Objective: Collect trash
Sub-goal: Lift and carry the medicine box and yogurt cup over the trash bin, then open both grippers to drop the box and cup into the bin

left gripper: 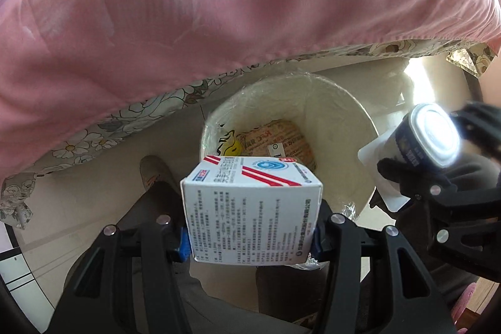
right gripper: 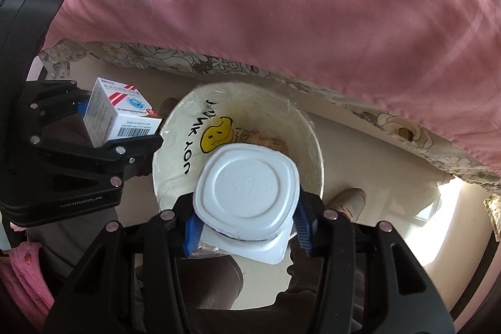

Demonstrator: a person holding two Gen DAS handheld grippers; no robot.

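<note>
A: What's around us here?

B: A pale floor (left gripper: 78, 218), and a bed with a pink quilt (left gripper: 219, 5) hanging over a flowered sheet (left gripper: 131, 111) along its edge. A white bin (right gripper: 175, 146) lined with clear film stands on the floor just beside the bed, with a yellow smiley face and black lettering on its inner wall. A printed wrapper (left gripper: 281, 140) lies at its bottom.

A: And the trash being carried?

B: On the left, a small white carton (left gripper: 253, 212) with red stripes, a blue emblem and fine print. On the right, a white plastic cup (right gripper: 247, 193) with a squarish rim, seen bottom-up.

A: How are the hands set?

B: The left gripper (left gripper: 250, 237) points down at the bin's near rim, its blue-padded fingers (left gripper: 184, 243) partly open and clamped on the carton's sides. The right gripper (right gripper: 247, 230) tilts down over the bin's mouth, fingers (right gripper: 191, 233) likewise partly open and pressed on the cup.
</note>
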